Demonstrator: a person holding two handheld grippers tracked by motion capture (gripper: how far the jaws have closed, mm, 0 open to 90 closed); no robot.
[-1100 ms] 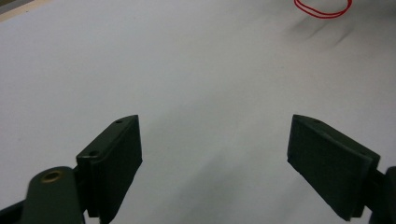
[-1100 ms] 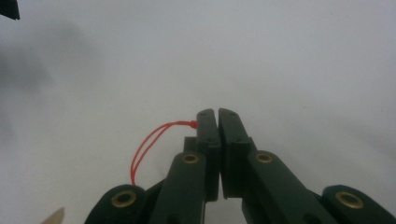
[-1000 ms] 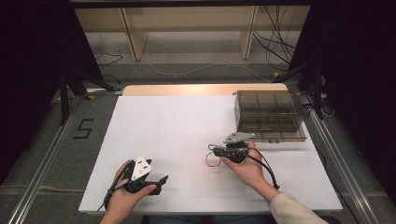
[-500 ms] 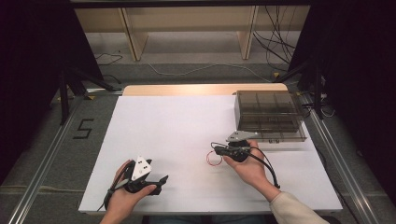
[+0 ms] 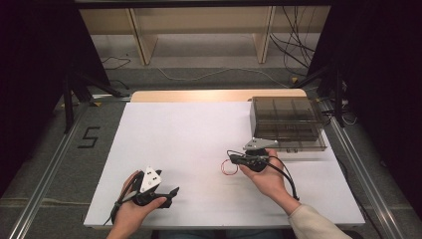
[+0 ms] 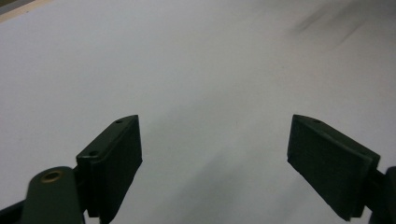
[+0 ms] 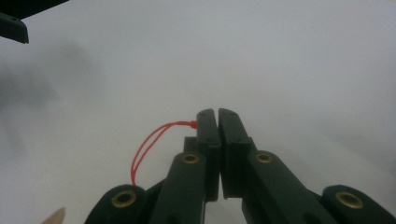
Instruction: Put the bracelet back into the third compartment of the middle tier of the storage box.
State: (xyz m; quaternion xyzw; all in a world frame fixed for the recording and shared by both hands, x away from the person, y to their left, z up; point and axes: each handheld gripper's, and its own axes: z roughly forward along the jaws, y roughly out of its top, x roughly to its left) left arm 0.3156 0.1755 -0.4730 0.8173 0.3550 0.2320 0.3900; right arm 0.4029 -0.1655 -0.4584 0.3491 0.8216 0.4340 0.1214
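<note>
Red loop, a thin elastic-looking band, on the white table sheet near the middle, pinched at one end by the right gripper, jaws clenched together on it; the rest hangs slack beside the jaws; smoky compartment box just beyond that hand; left gripper released, jaws wide over bare sheet, well apart; risk: so slight a hold may let the loop slide free if lifted sharply.
</note>
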